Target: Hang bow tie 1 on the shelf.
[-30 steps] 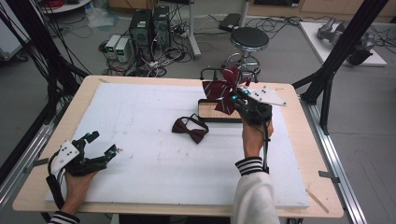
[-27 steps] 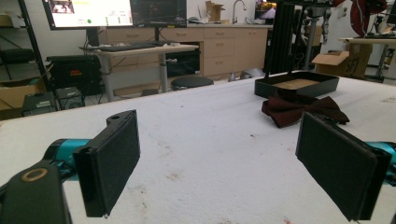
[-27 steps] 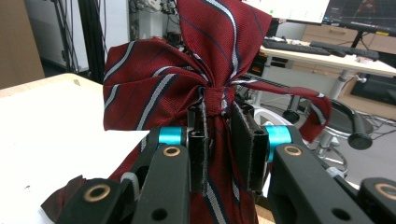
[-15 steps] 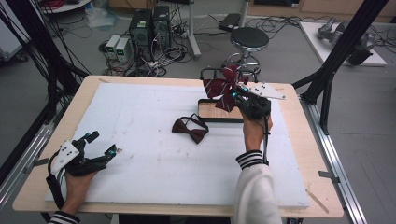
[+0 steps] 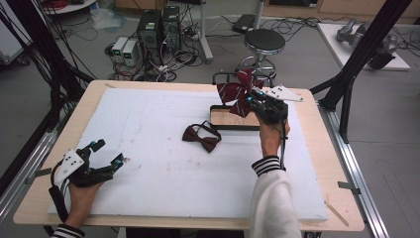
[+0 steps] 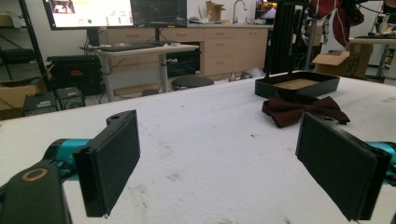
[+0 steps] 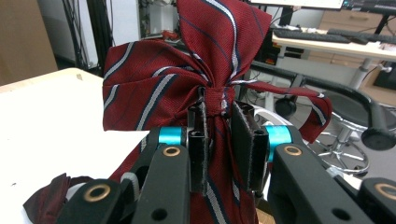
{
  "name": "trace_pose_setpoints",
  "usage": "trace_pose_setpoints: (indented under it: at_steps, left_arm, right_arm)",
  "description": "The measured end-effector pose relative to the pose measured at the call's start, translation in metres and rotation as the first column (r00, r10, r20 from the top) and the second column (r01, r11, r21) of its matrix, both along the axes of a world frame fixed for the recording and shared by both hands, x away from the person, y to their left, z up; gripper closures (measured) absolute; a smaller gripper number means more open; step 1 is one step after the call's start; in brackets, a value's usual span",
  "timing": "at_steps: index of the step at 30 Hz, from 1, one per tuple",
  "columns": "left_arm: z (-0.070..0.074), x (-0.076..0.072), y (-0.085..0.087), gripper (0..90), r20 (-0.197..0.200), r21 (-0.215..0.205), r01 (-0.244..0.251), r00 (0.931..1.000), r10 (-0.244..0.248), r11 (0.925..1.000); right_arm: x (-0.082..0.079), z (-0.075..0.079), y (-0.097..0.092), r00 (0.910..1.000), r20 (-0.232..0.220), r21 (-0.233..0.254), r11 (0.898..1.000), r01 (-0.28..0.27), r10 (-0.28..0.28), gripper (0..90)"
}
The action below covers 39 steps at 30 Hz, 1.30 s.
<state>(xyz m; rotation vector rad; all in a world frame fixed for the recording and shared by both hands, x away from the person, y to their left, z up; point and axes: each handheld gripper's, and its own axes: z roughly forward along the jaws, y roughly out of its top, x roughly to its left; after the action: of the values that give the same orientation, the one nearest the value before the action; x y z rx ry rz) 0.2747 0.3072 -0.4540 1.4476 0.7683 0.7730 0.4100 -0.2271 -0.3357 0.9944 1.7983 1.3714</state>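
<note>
My right gripper (image 5: 249, 99) is shut on the knot of a red striped bow tie (image 5: 235, 90), holding it in the air over the far part of a black tray (image 5: 233, 126) with a wooden floor. In the right gripper view the striped bow tie (image 7: 187, 65) fans out above the pads (image 7: 198, 135), which pinch its middle. A plain dark red bow tie (image 5: 200, 137) lies flat on the white foam board, left of the tray. My left gripper (image 5: 106, 153) rests open near the front left corner, jaws wide apart with nothing between them. The dark bow tie (image 6: 301, 108) lies beyond its right jaw.
The white foam board (image 5: 148, 173) covers most of the wooden table. A black stool (image 5: 264, 42) stands just behind the table's far edge. Computers and cables sit on the floor at the back left. Black frame posts (image 5: 356, 64) rise at the right.
My right gripper has carried the striped bow tie a little to the right and slightly lower over the tray. The left gripper and the dark bow tie have stayed put.
</note>
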Motion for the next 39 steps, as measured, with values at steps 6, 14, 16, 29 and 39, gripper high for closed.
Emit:
trace_pose_setpoints:
  at_steps: [6, 14, 16, 29, 39]
  left_arm:
    - [0.000, 0.000, 0.000, 14.2, 0.001, 0.004, -0.001, 1.0000, 0.001, 1.0000]
    - [0.000, 0.000, 0.000, 14.2, 0.002, 0.003, -0.002, 1.0000, 0.002, 1.0000]
    - [0.000, 0.000, 0.000, 14.2, 0.001, 0.002, -0.002, 1.0000, 0.002, 1.0000]
    - [0.000, 0.000, 0.000, 14.2, 0.001, 0.002, -0.002, 1.0000, 0.002, 1.0000]
    - [0.000, 0.000, 0.000, 14.2, 0.001, 0.000, -0.001, 1.0000, 0.001, 1.0000]
  right_arm:
    - [0.006, -0.005, -0.006, 0.9998, -0.014, 0.014, 1.000, -0.011, 0.011, 76.8]
    - [0.012, -0.011, -0.009, 0.9988, -0.046, 0.005, 1.000, -0.015, 0.015, 76.8]
    - [0.014, -0.013, -0.010, 0.9982, -0.059, -0.001, 1.000, -0.014, 0.014, 76.8]
    - [0.019, -0.020, -0.013, 0.9938, -0.110, -0.010, 1.000, 0.015, -0.016, 76.7]
    - [0.024, -0.025, -0.011, 0.9910, -0.129, -0.036, 0.999, 0.033, -0.037, 76.7]
